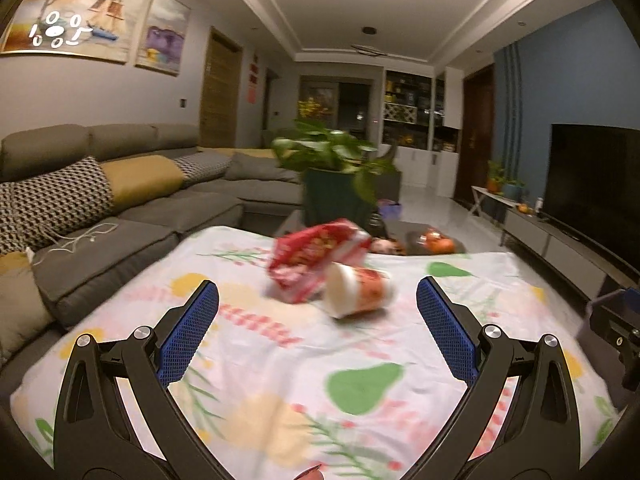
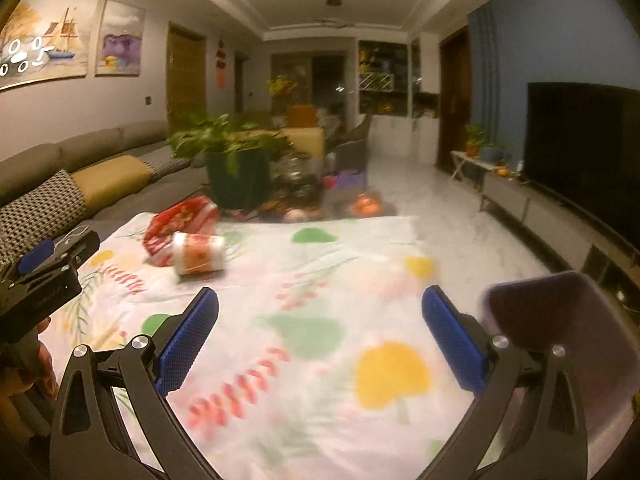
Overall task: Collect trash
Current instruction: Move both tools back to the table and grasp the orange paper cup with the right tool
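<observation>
Left wrist view: the left tool (image 1: 318, 308) is spread wide and empty, and the cup (image 1: 358, 290) lies on its side on the tabletop (image 1: 280, 360) straight ahead, touching the red bag (image 1: 312, 260). The cup's long way runs left to right, open end left. The right tool (image 2: 320, 312), also spread and empty, has the cup (image 2: 199, 253) far off to its left, so the left one looks nearer.

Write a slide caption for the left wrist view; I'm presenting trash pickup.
Open left gripper faces a tipped paper cup and red snack bag on a floral tablecloth.
</observation>
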